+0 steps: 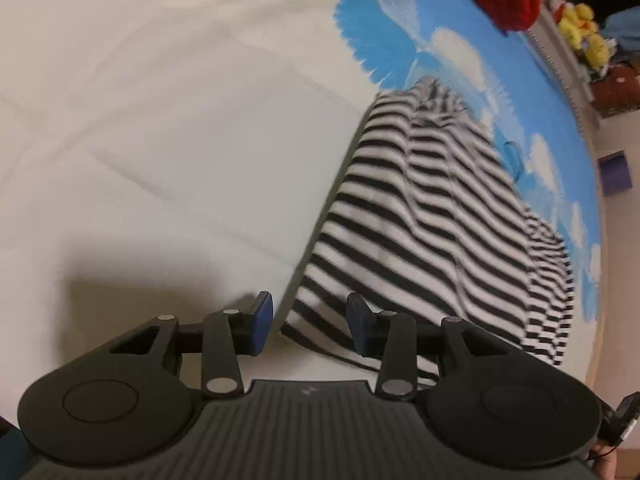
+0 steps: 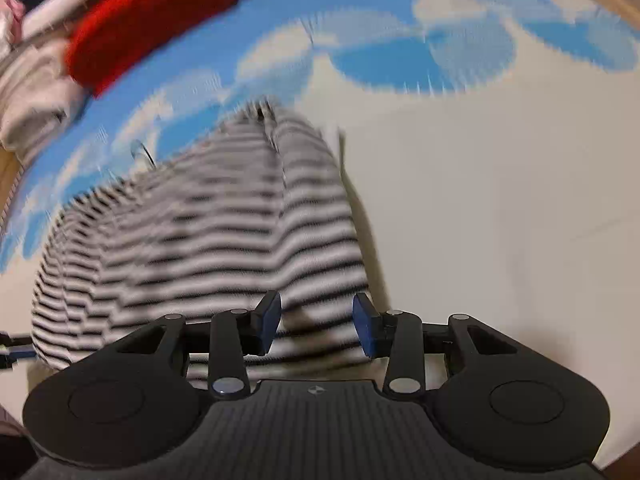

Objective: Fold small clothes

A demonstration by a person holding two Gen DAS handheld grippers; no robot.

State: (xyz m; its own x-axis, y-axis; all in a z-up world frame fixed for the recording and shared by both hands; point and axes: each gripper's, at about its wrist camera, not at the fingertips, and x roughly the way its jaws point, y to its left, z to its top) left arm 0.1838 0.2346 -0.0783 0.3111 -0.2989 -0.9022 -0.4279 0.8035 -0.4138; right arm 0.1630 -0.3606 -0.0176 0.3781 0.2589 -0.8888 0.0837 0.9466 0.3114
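Striped garment (image 1: 436, 224) lying folded on cream bed surface (image 1: 160, 140) beside blue cloud-print edge, left gripper (image 1: 310, 322) and right gripper (image 2: 317, 322) both parted, empty, above near hem, red knit (image 2: 152, 16) at far edge.

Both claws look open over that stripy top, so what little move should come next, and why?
Probably lower the left gripper onto the near edge of the striped garment and pinch it: both it and the right gripper are open and empty.
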